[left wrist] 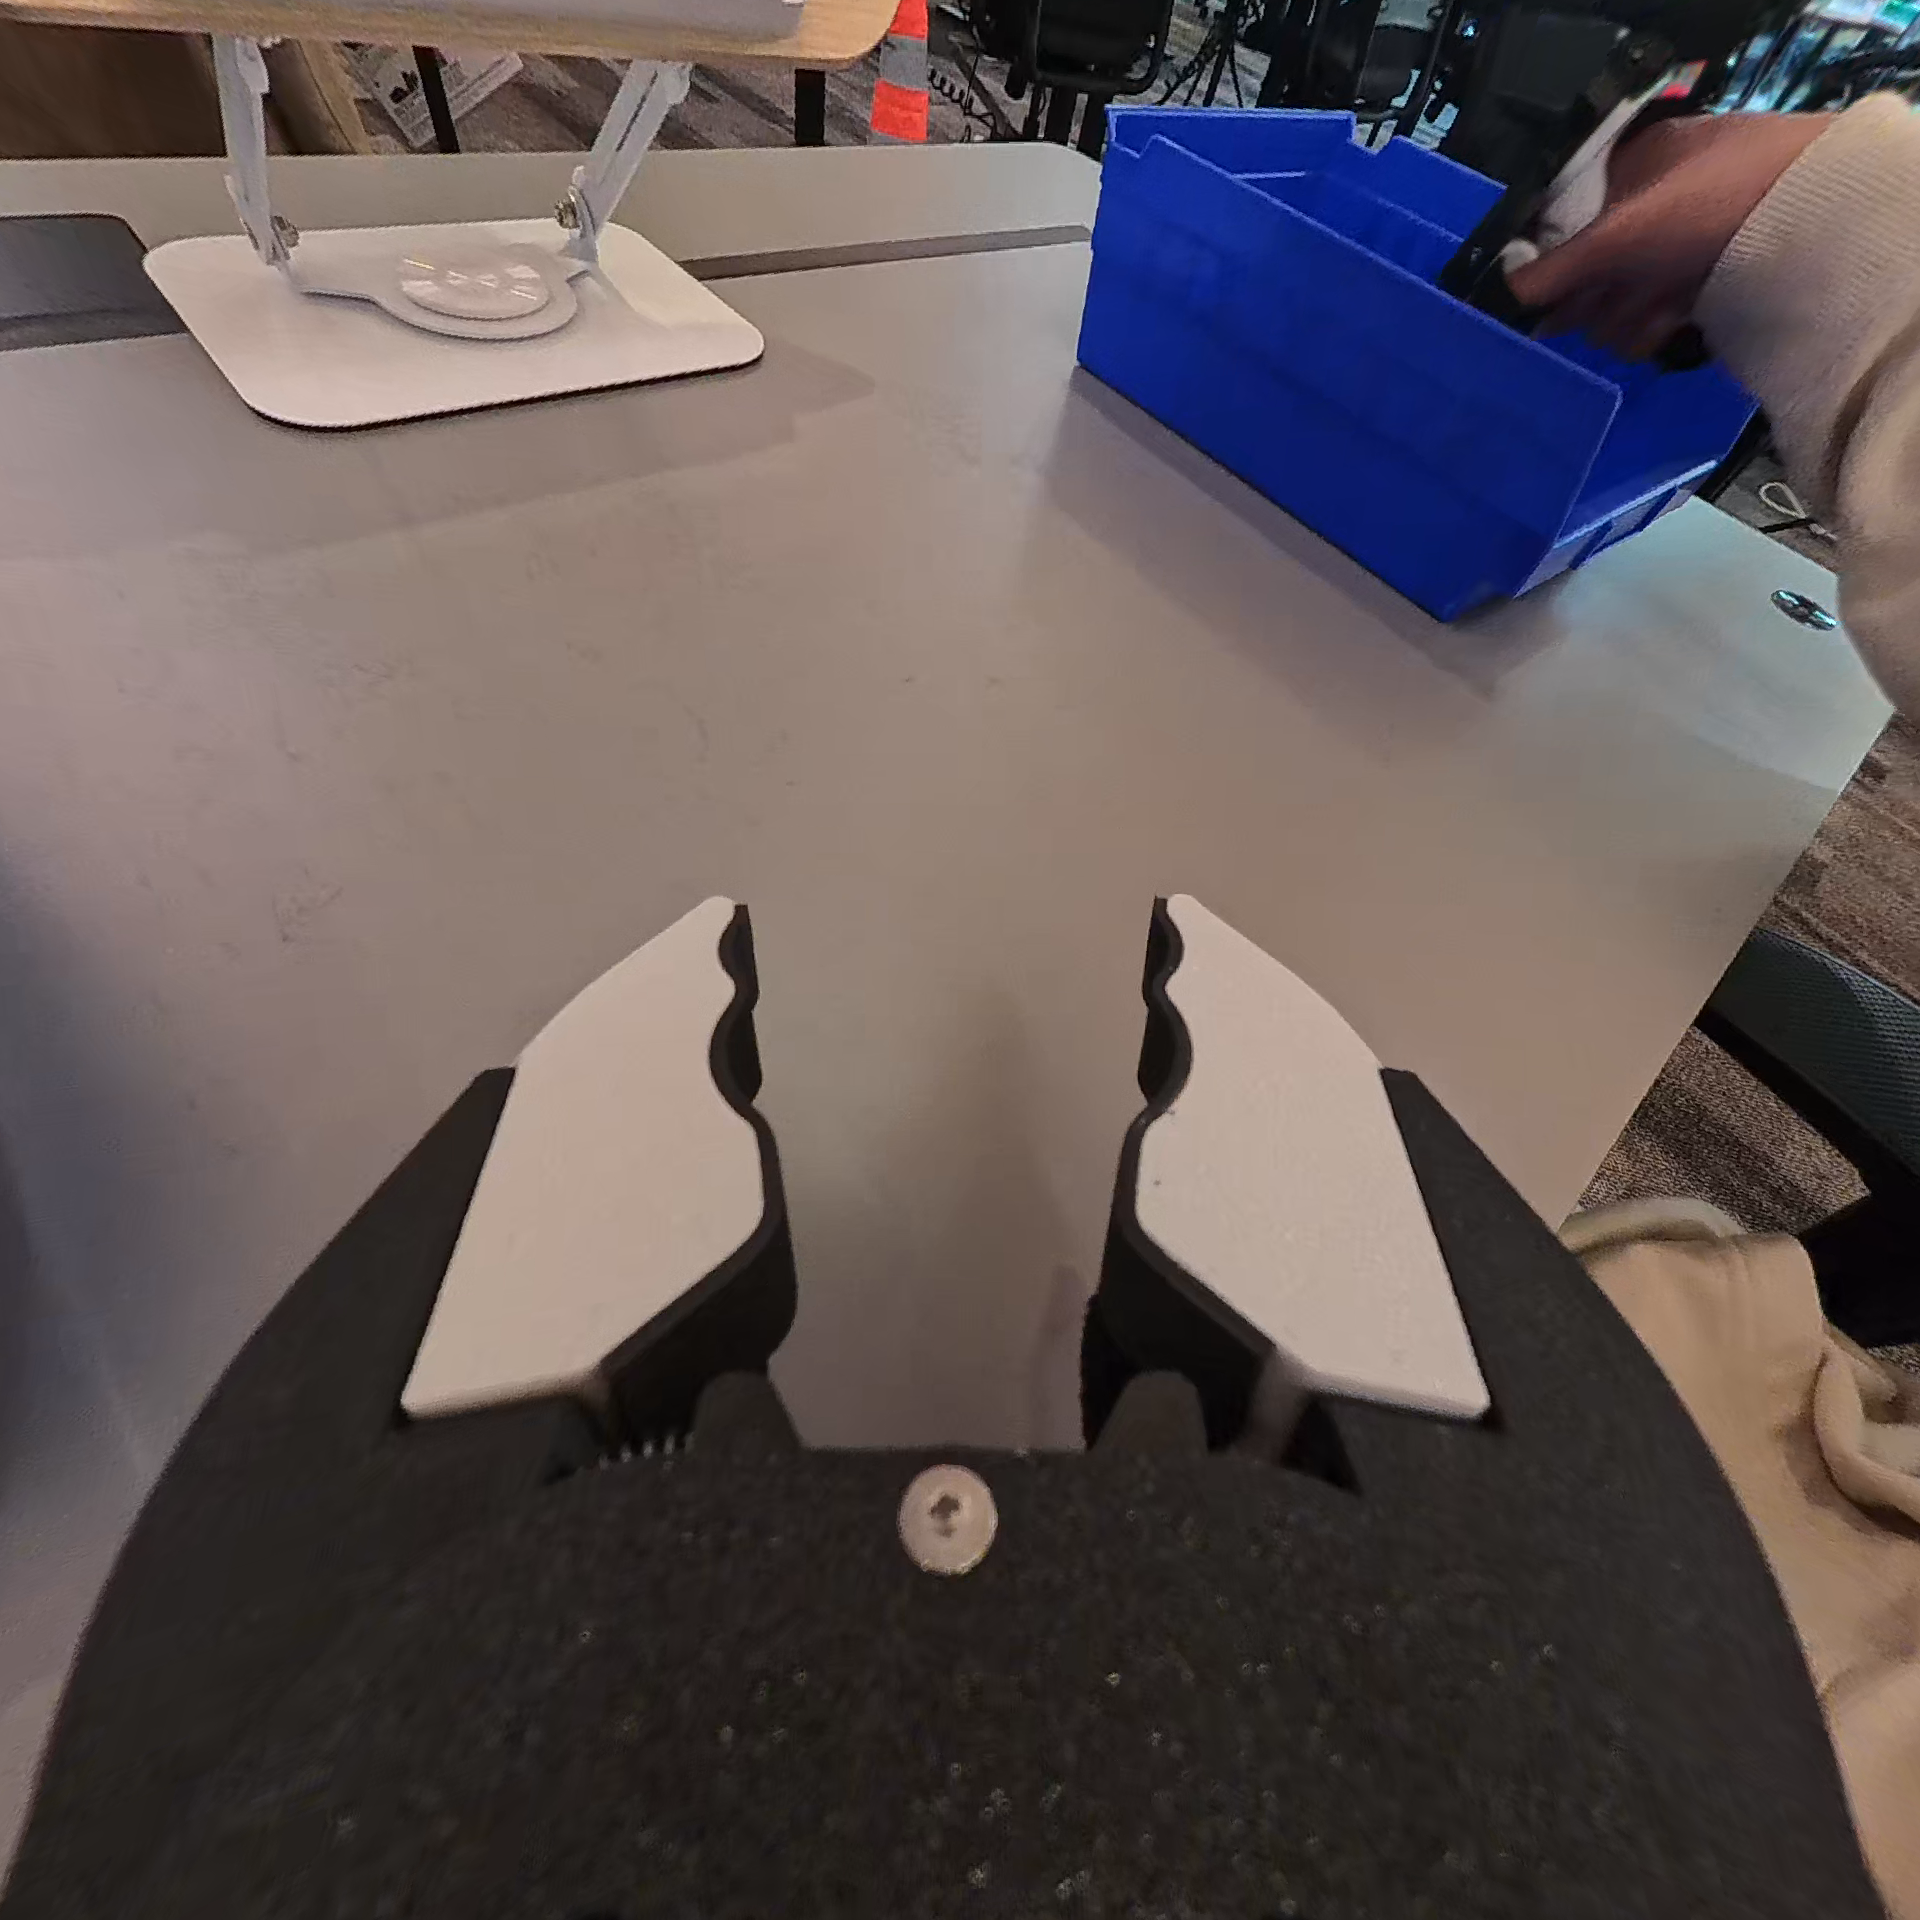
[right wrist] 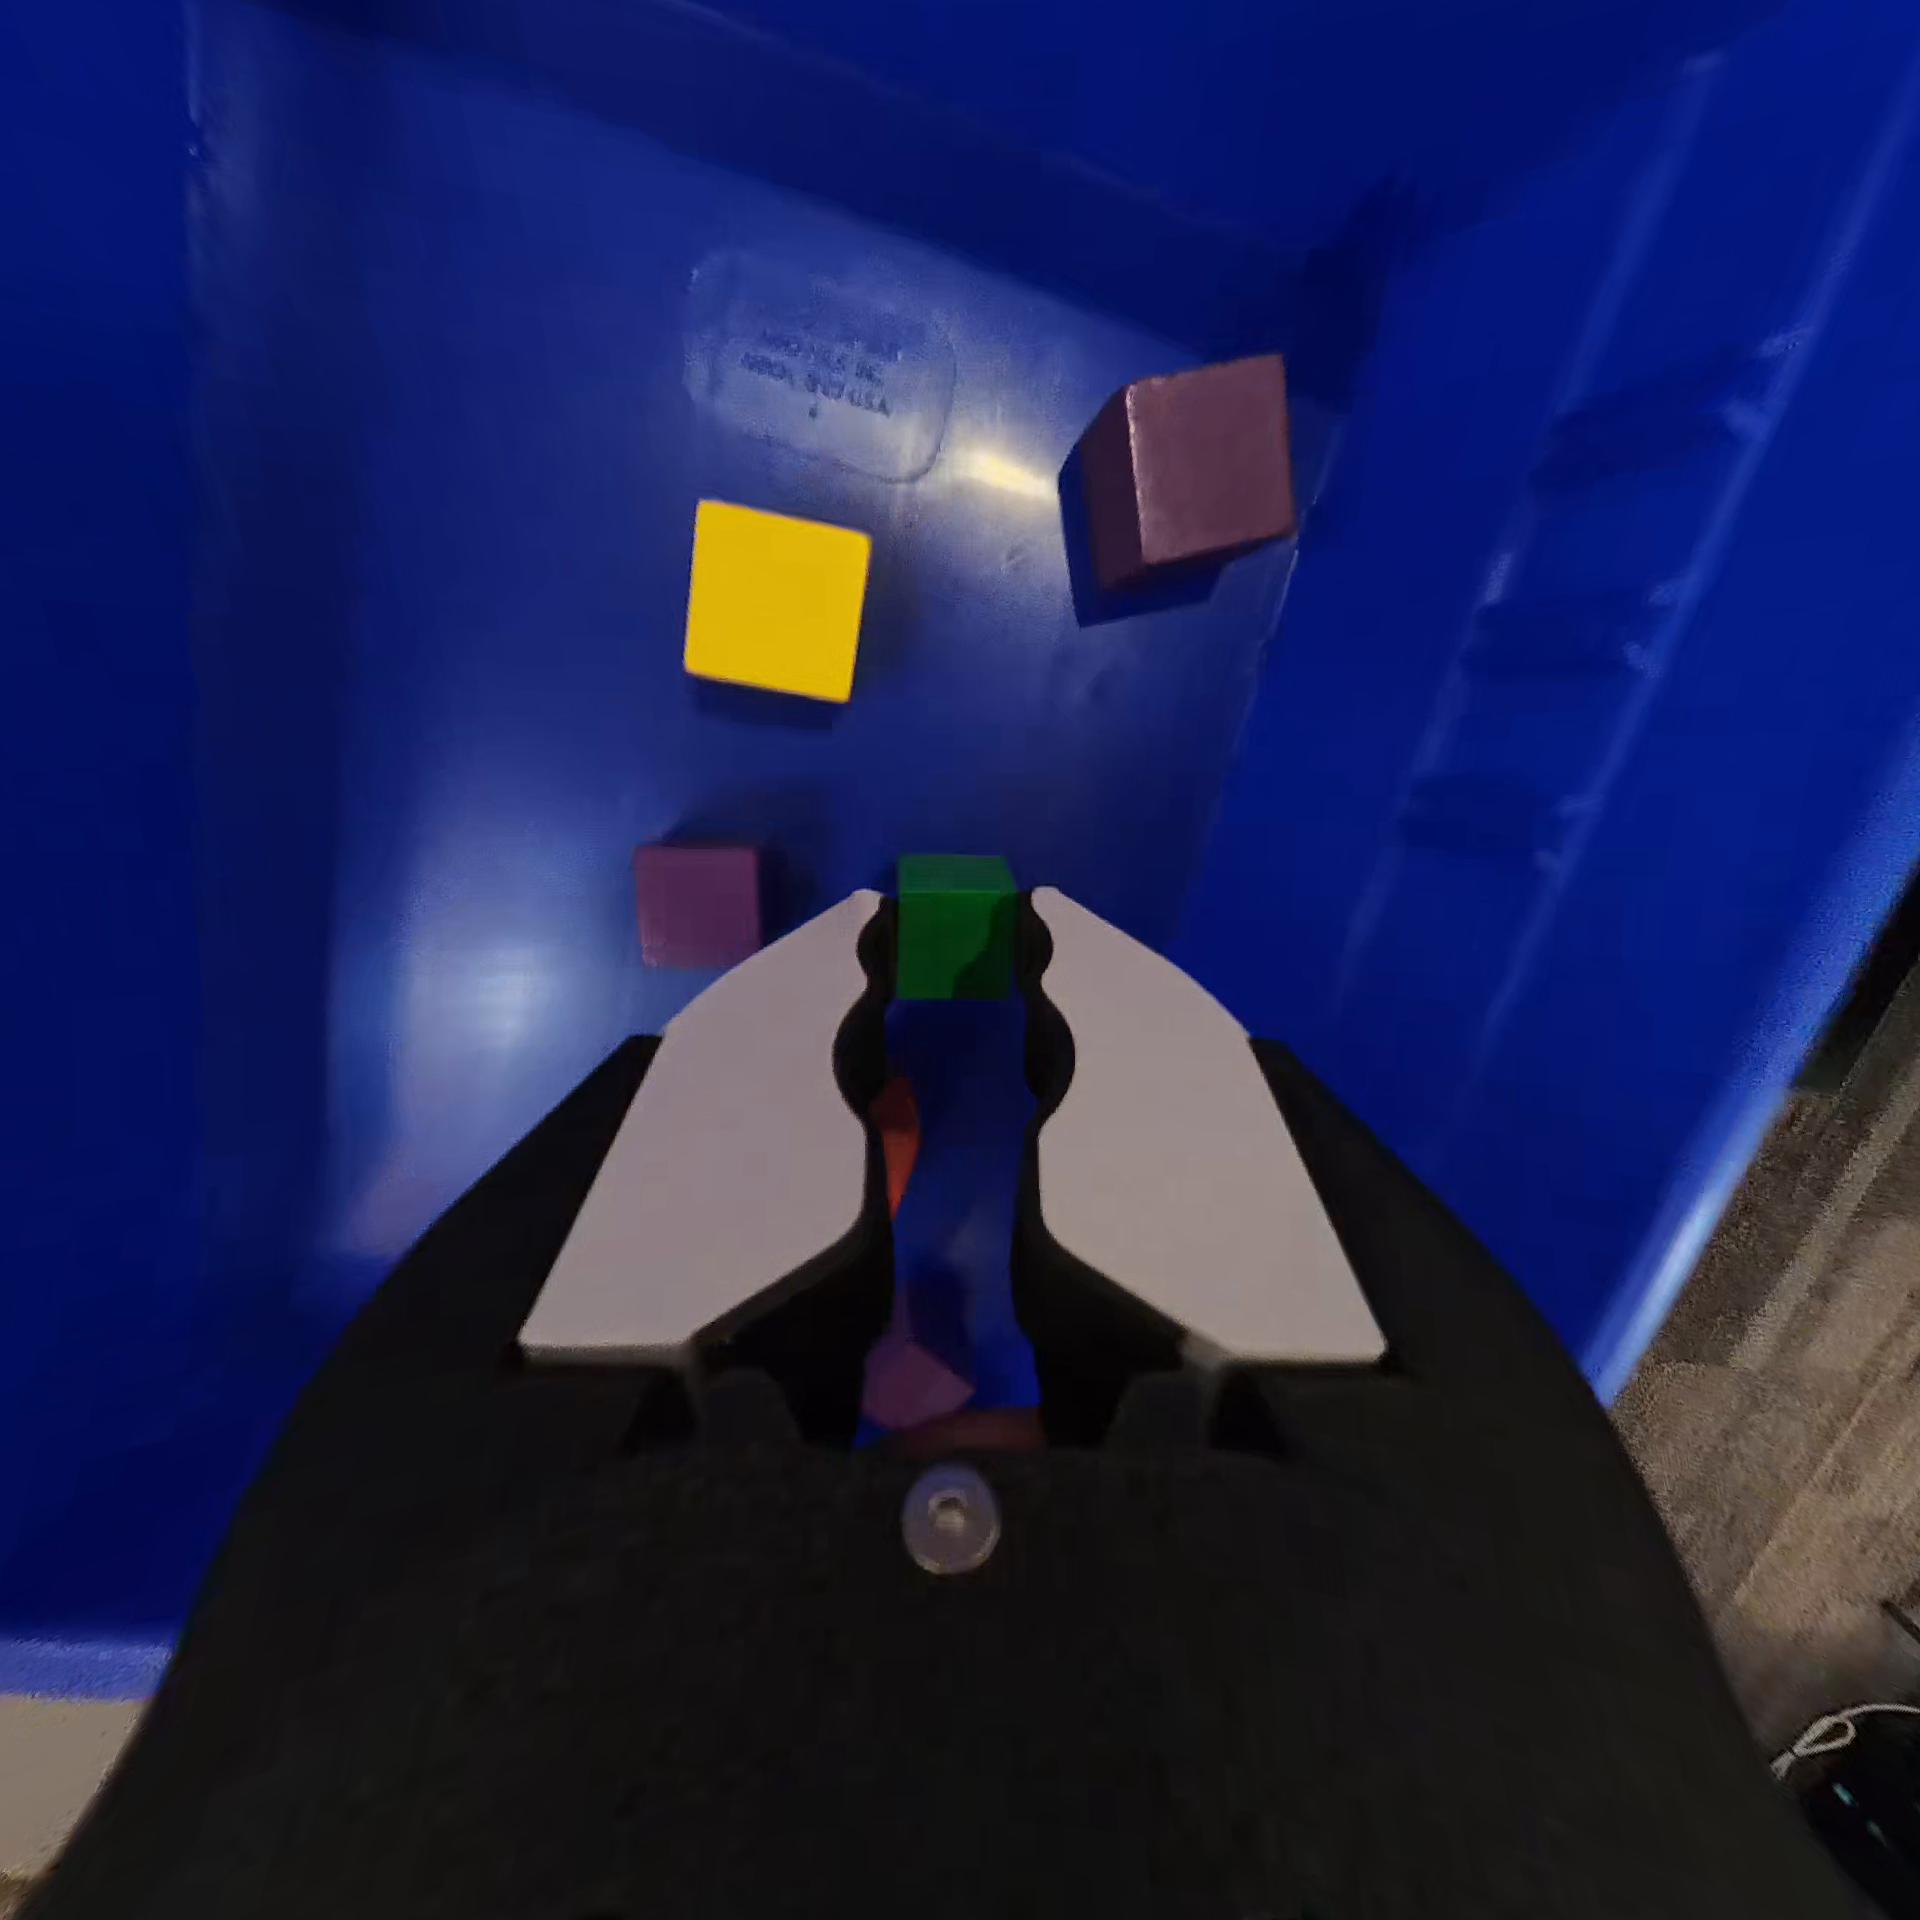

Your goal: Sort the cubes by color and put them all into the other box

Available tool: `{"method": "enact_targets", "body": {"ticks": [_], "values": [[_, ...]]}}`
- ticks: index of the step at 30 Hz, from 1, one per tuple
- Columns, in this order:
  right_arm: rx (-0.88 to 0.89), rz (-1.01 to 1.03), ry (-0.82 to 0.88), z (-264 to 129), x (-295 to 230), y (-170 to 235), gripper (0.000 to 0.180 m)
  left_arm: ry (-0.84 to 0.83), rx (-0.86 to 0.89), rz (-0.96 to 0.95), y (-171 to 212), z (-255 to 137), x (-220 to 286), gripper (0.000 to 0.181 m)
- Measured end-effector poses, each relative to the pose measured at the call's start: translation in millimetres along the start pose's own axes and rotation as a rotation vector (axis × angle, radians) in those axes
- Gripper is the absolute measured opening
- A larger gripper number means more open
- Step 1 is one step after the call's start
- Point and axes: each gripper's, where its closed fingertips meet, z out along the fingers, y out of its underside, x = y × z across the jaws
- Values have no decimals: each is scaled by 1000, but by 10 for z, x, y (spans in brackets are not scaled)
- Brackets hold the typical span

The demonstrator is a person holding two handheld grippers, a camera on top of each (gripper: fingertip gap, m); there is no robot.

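The grey table is carrying everything, and it is taking most of the left wrist view. Near its right edge a blue bin is sitting, and a person's hand in a cream sleeve is reaching over its rim; this is probably the hand that is holding the right gripper inside. At the far left a white stand is resting on the table, well apart from the bin.

The left gripper is hovering above bare table with its fingers spread wide and nothing between them. It seems to be waiting, out of the way.

Inside the bin, the right gripper is pointing down at the floor of the bin, and its fingertips are pinching a small green cube from both sides. The grip is at the very tips, perhaps because the cube is so small. I cannot tell if the cube is lifted or touching the floor.

Other cubes are lying around it: a purple cube near the right wall, a yellow cube in the middle, and a smaller purple cube just beside the left finger. Orange and purple pieces are showing between the fingers, but too hidden to describe.

I think the green cube is being taken out for the other box, which is not visible.
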Motion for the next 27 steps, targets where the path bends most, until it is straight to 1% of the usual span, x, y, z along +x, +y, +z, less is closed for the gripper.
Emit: {"method": "enact_targets", "body": {"ticks": [2, 3, 4, 5, 7, 8, 9, 10, 11, 12, 14, 15, 16, 17, 18, 20, 23, 25, 27], "values": [[-1, 8, 23, 67, 28, -11, 24, 1, -10, 3, 28, 1, -1, 72], [7, 8, 53, 58, 68, -12, 33, 0, -13, 3, 39, 0, -5, 72], [26, 3, 99, -14, 121, -9, 37, 0, -14, 1, 49, -2, -10, 72], [80, -1, 144, -151, 153, -34, 38, -1, -16, -2, 57, -6, -16, 72], [293, -7, 170, -594, 26, -145, 38, -1, -15, -6, 64, -16, -28, 72], [436, -17, 137, -871, -171, -195, 38, -4, -15, -7, 68, -21, -37, 72], [597, -44, 66, -1155, -474, -228, 37, -7, -16, -8, 74, -24, -48, 72], [759, -79, -46, -1416, -878, -218, 37, -9, -17, -9, 80, -22, -58, 72], [896, -121, -200, -1629, -1355, -141, 36, -11, -18, -10, 83, -19, -65, 72], [990, -175, -374, -1772, -1861, 10, 36, -13, -20, -11, 83, -11, -71, 72], [1098, -223, -715, -1899, -2735, 389, 31, -16, -22, -9, 84, 10, -73, 72], [1117, -215, -848, -1888, -3054, 557, 31, -19, -27, -6, 92, 20, -72, 72], [1112, -196, -928, -1837, -3282, 675, 32, -21, -32, -2, 102, 28, -66, 72], [1100, -205, -954, -1790, -3438, 745, 33, -23, -37, 2, 112, 33, -58, 72], [1097, -234, -946, -1758, -3534, 780, 33, -26, -40, 9, 122, 36, -50, 72], [1116, -249, -877, -1701, -3580, 765, 31, -48, -49, 26, 147, 36, -60, 71], [1098, -279, -848, -1630, -3626, 801, 31, -63, -56, 27, 173, 21, -67, 72], [1105, -299, -795, -1595, -3600, 786, 31, 1, -58, 30, 188, -5, 37, 71], [1095, -308, -783, -1562, -3597, 783, 30, 47, -79, 14, 208, -76, 100, 70]]}}
